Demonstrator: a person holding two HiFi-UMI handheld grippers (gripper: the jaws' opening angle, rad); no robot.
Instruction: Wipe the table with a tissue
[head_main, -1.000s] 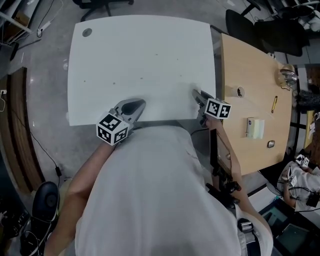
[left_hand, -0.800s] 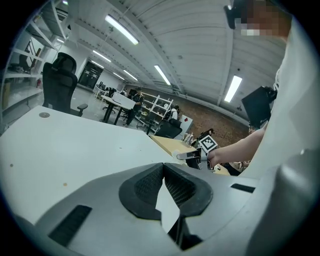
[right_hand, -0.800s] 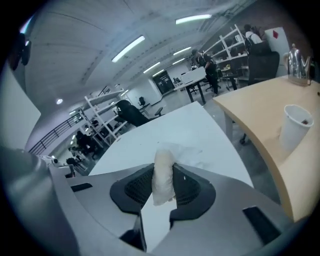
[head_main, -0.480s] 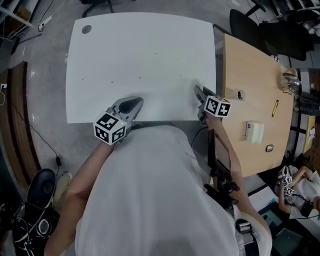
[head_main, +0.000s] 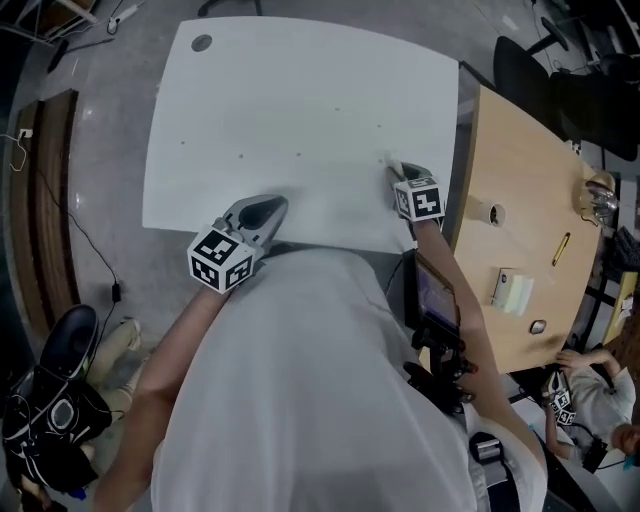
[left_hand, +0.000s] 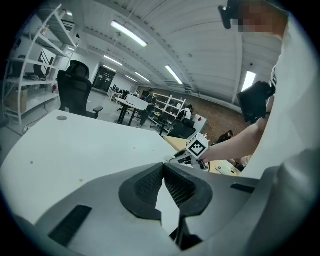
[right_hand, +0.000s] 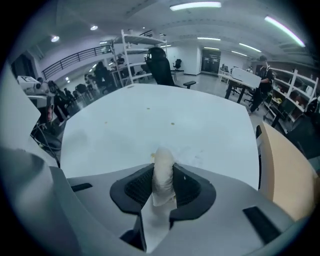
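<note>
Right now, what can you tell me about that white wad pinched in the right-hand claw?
The tissue is white, soft-looking paper bunched into a narrow crumpled roll. The right claw is closed on it, both dark ribbed pads pressing its sides. Its rounded end pokes out past the claw tips toward the white table, and a loose tail hangs back between the jaws. Whether it touches the table I cannot tell.

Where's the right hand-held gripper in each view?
Head view: right hand-held gripper at the white table's near right edge.
Left gripper view: right of centre, by the white table's right edge.
Right gripper view: bottom centre, jaws shut on the tissue.
Shared landmark: the white table.
</note>
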